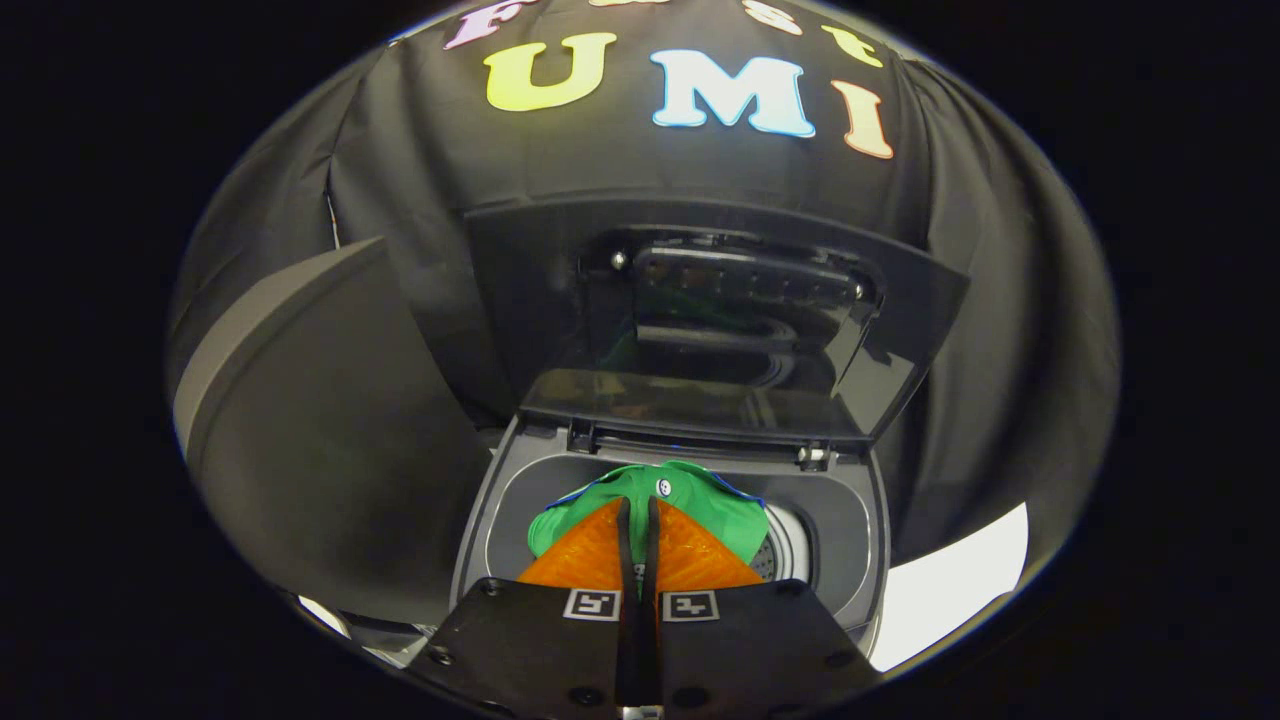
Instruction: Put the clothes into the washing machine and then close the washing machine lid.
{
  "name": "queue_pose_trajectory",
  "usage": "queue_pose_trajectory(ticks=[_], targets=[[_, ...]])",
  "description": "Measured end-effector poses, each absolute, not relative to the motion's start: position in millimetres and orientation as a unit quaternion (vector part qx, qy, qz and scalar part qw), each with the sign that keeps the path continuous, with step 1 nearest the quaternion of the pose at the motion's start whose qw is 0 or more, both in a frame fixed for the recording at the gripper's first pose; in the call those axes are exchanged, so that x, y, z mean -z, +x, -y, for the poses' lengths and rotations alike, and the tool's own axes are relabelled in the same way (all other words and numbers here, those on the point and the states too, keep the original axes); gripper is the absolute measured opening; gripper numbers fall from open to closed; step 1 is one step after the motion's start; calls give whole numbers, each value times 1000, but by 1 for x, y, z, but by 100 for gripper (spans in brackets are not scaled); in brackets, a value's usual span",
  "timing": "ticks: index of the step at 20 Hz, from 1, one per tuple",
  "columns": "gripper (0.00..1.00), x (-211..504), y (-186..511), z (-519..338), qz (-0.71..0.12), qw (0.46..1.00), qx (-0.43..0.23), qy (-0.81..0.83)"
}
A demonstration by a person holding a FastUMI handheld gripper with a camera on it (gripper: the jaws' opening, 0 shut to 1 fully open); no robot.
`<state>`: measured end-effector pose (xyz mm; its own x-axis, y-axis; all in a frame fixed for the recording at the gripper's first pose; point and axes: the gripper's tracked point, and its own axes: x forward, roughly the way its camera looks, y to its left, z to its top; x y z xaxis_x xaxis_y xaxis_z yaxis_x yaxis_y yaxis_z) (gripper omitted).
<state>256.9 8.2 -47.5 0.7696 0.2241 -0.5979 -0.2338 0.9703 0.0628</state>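
In the gripper view we see our gripper (640,510) low in the centre of the frame, its two fingers pressed together with only a thin dark slit between them, pinching a fold of the green garment with a small white button (700,505). The cloth bunches around and beyond the fingertips, hanging over the round opening of the grey top-loading washing machine (860,520). To the right of the cloth, a slice of the perforated metal drum (785,548) shows inside the opening.

Behind the opening, the machine's dark, glossy lid (720,320) stands raised and folded, filling the centre of the frame; its hinges sit just beyond the garment at the tub's back rim. Nothing lies between the garment and the drum below it.

At the left of the frame a large dark rounded object (310,430) stands beside the machine. Black cloth (420,150) drapes the background, and a bright white patch (950,590) shows at lower right.
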Motion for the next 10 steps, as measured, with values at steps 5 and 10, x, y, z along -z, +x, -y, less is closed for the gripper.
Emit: queue_pose_trajectory(ticks=[5,10], targets=[[1,79,261,-7,-345,932,-108,-8],[1,114,271,-3,-390,916,-92,10]])
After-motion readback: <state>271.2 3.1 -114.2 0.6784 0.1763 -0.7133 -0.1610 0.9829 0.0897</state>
